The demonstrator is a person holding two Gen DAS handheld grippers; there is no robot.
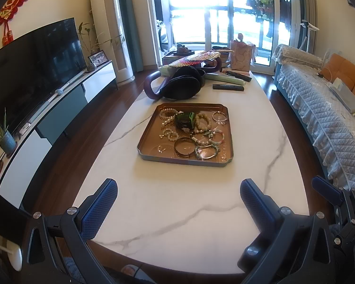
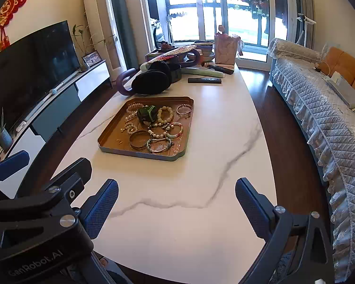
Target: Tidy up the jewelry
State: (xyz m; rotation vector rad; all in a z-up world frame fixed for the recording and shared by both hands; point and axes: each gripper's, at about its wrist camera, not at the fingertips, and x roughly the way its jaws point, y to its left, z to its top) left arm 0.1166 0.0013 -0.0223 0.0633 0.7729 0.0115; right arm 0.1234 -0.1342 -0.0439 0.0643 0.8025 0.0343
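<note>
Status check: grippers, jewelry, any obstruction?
Left gripper and right gripper open, empty. Bracelets piled in copper tray on white marble table, untouched. Path clear.

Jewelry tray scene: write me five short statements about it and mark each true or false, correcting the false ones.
1. The tray sits on the white marble table. True.
2. The left gripper is shut on a bracelet. False: it is open and holds nothing, well short of the tray.
3. A dark green box lies in the tray among the bracelets. True.
4. The plain metal bangle lies on the table outside the tray. False: it lies inside the tray, near the front edge.
5. The right gripper is open above bare tabletop. True.
</note>
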